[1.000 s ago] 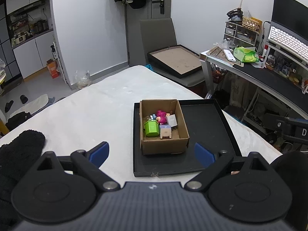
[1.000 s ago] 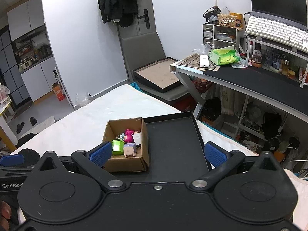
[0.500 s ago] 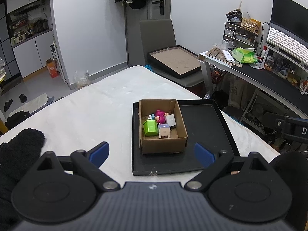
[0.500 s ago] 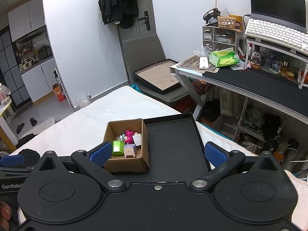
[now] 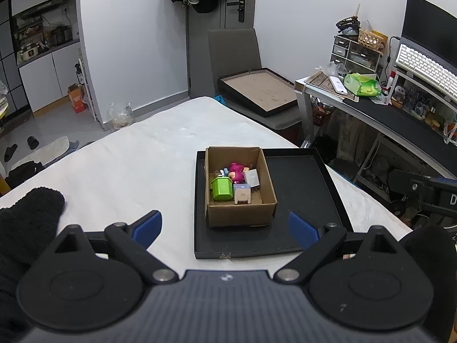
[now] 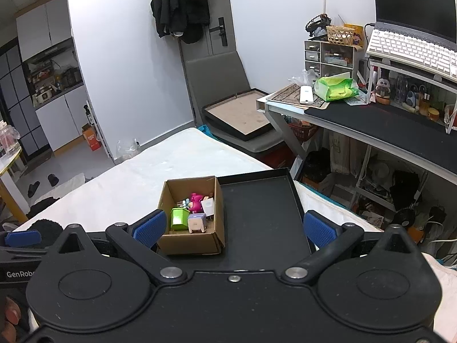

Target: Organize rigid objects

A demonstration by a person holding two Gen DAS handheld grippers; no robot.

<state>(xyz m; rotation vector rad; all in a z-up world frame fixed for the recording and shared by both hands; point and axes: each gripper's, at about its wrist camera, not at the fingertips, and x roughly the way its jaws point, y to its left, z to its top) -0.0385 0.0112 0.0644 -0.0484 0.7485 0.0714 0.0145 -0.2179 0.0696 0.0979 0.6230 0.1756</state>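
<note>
Left wrist view: the left claw (image 5: 225,230) hangs above the near edge of a white mattress (image 5: 137,165), its two blue-tipped fingers spread wide apart with nothing between them. Ahead, one shallow black tray (image 5: 297,220) lies flat on the mattress. One open cardboard box (image 5: 240,214) stands in the tray's left half, against its left wall, which leaves the right half of the tray bare. The small rigid things are gathered inside the box, likely so they stay together and do not roll on the soft bed. At least four can be counted: one green bin-shaped toy (image 5: 222,189), one pink figure (image 5: 236,170), one white cube-shaped block (image 5: 252,177) and one pale lilac toy (image 5: 242,193). Some small pale blue bits sit behind the green toy; their number is too small to tell. A black fuzzy glove (image 5: 28,217) shows at the left edge.

Right wrist view: the right claw (image 6: 234,227) is also held wide apart and empty, hovering above the tray's near edge, with the box just beyond its left finger. The same four things show in the box, packed towards its near right corner. The left claw's blue tip shows at the far left.

Everything rigid on the bed lies in the box; this would fit toys waiting to be laid out on the tray, or toys gathered in for good.
</note>
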